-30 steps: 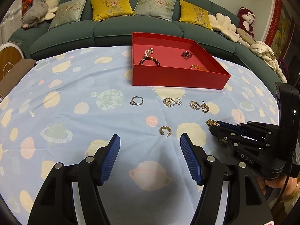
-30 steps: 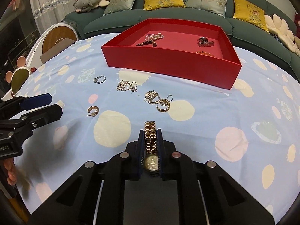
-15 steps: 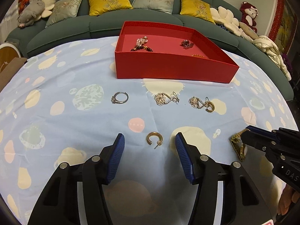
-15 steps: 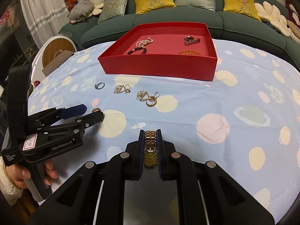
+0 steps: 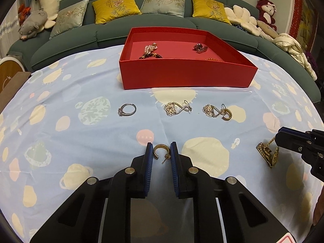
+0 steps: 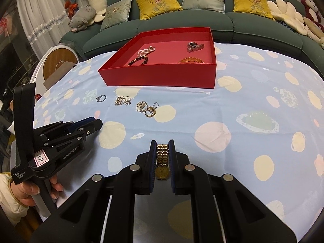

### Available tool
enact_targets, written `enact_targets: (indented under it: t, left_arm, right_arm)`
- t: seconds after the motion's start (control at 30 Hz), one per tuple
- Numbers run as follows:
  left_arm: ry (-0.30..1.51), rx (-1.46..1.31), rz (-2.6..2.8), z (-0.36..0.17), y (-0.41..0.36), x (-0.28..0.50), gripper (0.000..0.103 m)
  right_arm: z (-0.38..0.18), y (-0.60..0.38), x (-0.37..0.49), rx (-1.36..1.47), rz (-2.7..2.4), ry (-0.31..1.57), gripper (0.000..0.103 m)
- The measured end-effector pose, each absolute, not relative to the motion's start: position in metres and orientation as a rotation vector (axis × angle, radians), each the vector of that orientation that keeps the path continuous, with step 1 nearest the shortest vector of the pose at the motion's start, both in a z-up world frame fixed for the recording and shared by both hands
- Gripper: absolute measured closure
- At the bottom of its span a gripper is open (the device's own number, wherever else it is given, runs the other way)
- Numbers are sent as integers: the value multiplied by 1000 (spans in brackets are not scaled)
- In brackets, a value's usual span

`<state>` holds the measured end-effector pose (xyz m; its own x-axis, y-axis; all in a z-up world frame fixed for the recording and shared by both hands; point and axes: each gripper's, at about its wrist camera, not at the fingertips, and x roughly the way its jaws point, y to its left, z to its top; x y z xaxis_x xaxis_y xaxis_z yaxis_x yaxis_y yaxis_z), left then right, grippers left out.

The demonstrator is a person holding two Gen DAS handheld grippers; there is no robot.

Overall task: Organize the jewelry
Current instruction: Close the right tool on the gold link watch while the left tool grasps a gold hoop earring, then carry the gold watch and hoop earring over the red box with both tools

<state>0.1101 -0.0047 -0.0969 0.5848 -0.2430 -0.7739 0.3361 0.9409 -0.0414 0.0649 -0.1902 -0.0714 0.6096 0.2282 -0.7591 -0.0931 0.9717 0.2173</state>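
Observation:
My left gripper [image 5: 161, 150] is shut on a gold hoop earring [image 5: 160, 150] on the tablecloth; it also shows in the right wrist view [image 6: 95, 122]. My right gripper [image 6: 162, 144] is shut on a gold watch [image 6: 162, 162] and holds it above the cloth; the watch [image 5: 267, 154] hangs at the right of the left wrist view. The red box [image 5: 186, 77] at the back holds a pearl and bead bracelet [image 5: 150, 50], a dark clasp piece [image 5: 199, 47] and an amber bracelet [image 6: 191, 60].
On the cloth before the box lie a silver ring [image 5: 127, 109], a filigree earring [image 5: 176, 108] and another filigree earring with a gold hoop [image 5: 217, 111]. A green sofa [image 5: 81, 40] with cushions curves behind the table. A round white appliance [image 6: 56, 60] stands at left.
My left gripper has moved forward and closed its fingers on the gold hoop earring. My right gripper still holds the watch and has drawn back to the right.

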Motion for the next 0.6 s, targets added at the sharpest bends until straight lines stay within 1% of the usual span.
enact_targets:
  t: [0.23, 0.6]
  left_arm:
    - [863, 81, -360, -82, 2, 104, 89]
    - [771, -25, -365, -30, 44, 88, 89]
  right_arm:
    - [-59, -191, 64, 175, 189, 861, 92]
    - [-35, -195, 63, 196, 190, 800, 92]
